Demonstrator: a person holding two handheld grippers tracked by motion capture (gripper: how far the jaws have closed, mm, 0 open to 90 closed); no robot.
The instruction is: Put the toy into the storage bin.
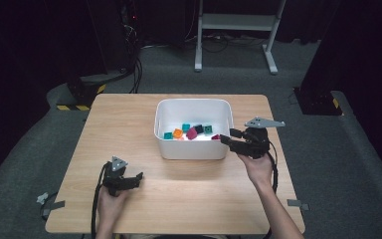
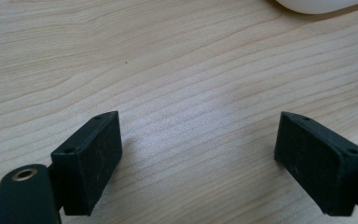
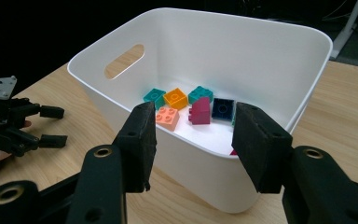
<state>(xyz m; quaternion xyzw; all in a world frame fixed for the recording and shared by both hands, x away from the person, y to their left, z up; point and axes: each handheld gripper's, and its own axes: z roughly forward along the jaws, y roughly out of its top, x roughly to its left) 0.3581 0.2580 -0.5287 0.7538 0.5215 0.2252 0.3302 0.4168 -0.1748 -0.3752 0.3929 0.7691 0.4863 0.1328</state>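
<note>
The right hand-held gripper (image 3: pixel 193 140), jaws released and empty, hangs at the tub's (image 1: pixel 193 144) three o'clock rim, reaching for the bricks (image 3: pixel 200 111) inside; next, dip in and pinch one. The left hand-held gripper (image 2: pixel 198 158) rests released on the bench (image 1: pixel 129 124).

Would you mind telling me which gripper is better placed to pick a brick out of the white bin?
Right. The right gripper hovers open at the white bin's rim, facing the bricks; the left gripper sits over bare table.

High view overhead — gripper views close, tabletop-level
</note>
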